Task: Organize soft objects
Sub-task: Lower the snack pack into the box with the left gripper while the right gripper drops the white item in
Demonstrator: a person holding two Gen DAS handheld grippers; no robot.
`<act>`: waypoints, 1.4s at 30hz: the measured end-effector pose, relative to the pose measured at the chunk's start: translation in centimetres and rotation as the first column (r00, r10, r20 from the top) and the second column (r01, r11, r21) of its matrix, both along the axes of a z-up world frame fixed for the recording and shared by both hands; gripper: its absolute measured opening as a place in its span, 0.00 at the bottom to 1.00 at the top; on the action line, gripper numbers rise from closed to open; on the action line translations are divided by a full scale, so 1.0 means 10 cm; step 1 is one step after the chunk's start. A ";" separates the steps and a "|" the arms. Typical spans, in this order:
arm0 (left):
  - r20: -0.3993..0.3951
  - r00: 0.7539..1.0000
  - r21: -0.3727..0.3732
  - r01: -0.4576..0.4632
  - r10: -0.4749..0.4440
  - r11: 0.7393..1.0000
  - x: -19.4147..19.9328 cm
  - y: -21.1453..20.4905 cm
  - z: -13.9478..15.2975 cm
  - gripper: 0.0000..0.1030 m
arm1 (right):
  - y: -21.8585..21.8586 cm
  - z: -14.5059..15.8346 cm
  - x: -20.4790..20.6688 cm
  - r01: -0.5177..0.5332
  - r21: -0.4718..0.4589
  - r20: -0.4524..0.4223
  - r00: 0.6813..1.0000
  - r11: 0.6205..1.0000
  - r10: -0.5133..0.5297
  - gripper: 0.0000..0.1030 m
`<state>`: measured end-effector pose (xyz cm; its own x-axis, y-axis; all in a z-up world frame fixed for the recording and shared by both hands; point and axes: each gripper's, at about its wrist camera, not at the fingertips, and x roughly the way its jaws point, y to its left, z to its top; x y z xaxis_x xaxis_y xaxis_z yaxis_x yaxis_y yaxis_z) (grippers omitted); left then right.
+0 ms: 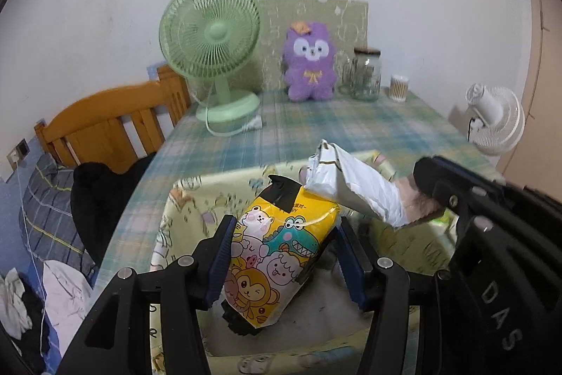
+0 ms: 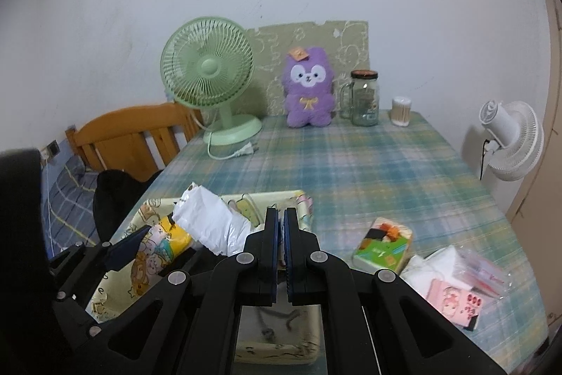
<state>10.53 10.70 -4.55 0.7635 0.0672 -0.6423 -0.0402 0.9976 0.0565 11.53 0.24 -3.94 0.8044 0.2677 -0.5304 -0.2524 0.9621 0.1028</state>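
Note:
My left gripper (image 1: 282, 231) stands open around a yellow cartoon-print pack (image 1: 270, 255), which stands in the cartoon-print fabric basket (image 1: 210, 195); the left pad touches it, the right pad is apart. My right gripper (image 2: 281, 217) is shut on a white plastic packet (image 2: 214, 220) and holds it over the basket (image 2: 133, 283). The packet (image 1: 358, 187) also shows in the left wrist view, beside the yellow pack (image 2: 165, 241). A purple plush toy (image 2: 308, 94) sits at the back of the table.
A green tissue pack (image 2: 383, 248) and pink-and-white packets (image 2: 453, 283) lie on the plaid tablecloth (image 2: 351, 164) at the right. A green fan (image 2: 210, 83), a glass jar (image 2: 365, 101) and a swab pot (image 2: 400, 111) stand at the back. A white fan (image 2: 509, 139) is right; a bed is left.

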 end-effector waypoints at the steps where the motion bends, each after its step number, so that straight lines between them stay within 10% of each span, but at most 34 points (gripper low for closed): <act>1: -0.007 1.000 0.004 0.002 -0.002 1.000 0.01 0.02 -0.03 0.56 | 0.02 -0.02 0.01 -0.001 -0.001 -0.004 1.000 1.000 0.001 0.06; 22: -0.070 0.996 0.014 0.062 -0.061 0.998 0.20 0.26 -0.28 0.79 | 0.35 -0.27 0.20 -0.042 -0.057 -0.082 0.996 0.997 0.037 0.06; 25: -0.080 0.994 0.000 0.072 -0.072 0.997 0.17 0.26 -0.27 0.83 | 0.35 -0.28 0.21 -0.062 -0.053 -0.098 0.994 0.997 0.057 0.24; 27: -0.072 0.994 -0.022 0.082 -0.084 0.996 0.12 0.28 -0.24 0.89 | 0.32 -0.29 0.23 -0.072 -0.039 -0.122 0.990 0.997 0.067 0.62; 29: -0.063 0.994 -0.024 0.086 -0.087 0.996 0.07 0.28 -0.22 0.96 | 0.30 -0.29 0.22 -0.057 -0.020 -0.117 0.992 0.998 0.054 0.74; 42: -0.027 0.999 -0.049 0.026 -0.027 0.998 -0.14 0.28 -0.08 0.99 | 0.31 -0.14 -0.02 -0.079 -0.074 -0.044 0.996 0.994 0.076 0.84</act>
